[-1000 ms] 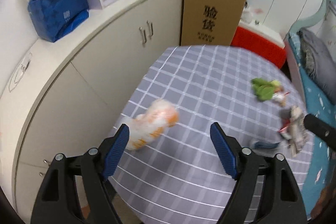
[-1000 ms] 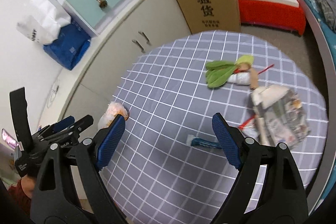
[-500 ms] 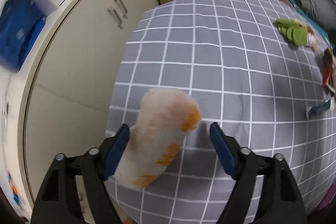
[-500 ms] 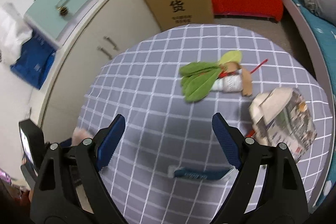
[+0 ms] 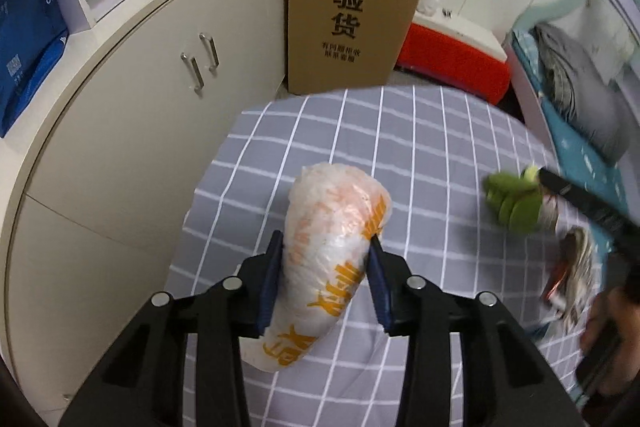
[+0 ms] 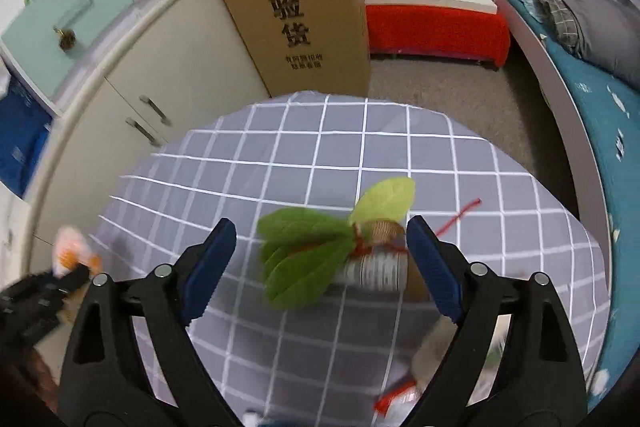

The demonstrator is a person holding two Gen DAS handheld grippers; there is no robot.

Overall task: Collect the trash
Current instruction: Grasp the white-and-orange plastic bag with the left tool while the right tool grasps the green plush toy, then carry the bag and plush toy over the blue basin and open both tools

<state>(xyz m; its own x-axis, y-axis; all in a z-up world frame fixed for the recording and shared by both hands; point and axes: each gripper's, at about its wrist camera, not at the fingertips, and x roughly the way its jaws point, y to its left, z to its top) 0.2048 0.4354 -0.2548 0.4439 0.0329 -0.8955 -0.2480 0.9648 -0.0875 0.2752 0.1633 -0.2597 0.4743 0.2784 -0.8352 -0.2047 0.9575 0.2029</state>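
Our left gripper (image 5: pixel 325 271) is closing on a crinkly plastic bag (image 5: pixel 328 259); it may slip out. Our right gripper (image 6: pixel 320 267) hangs spread around leafy trash (image 6: pixel 312 259)

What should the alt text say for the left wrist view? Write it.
The left gripper, jaws closing, has its blue pads against a crinkled white plastic bag with orange print on a grey checked tablecloth; a tall brown cardboard box stands behind.
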